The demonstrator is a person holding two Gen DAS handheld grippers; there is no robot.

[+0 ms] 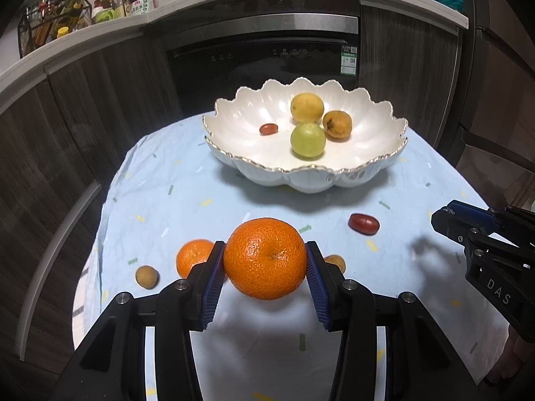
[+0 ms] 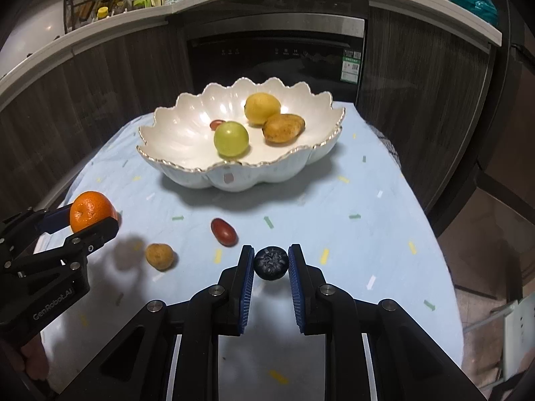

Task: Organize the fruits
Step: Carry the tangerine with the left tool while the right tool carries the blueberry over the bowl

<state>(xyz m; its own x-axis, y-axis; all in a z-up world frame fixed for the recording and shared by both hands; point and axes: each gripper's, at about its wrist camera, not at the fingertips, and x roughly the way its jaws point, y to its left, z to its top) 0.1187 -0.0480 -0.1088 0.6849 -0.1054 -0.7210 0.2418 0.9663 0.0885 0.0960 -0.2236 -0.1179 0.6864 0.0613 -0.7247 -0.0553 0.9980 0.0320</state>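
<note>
Here, pebbly bright orange (image 1: 264,258) pinched by left gripper (image 1: 264,260); wrinkled dark blueberry (image 2: 271,262) in right gripper (image 2: 271,264).

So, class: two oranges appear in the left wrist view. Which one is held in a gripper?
The larger orange, clamped between the left gripper pads above the cloth. The smaller orange lies loose on the tablecloth behind it.

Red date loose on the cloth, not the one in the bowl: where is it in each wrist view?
Left wrist: red date right of centre, on the cloth between the bowl and the orange held in the fingers.
Right wrist: red date left of centre, just beyond the fingers.
Shared landmark: the white scalloped bowl, behind it in both.
</note>
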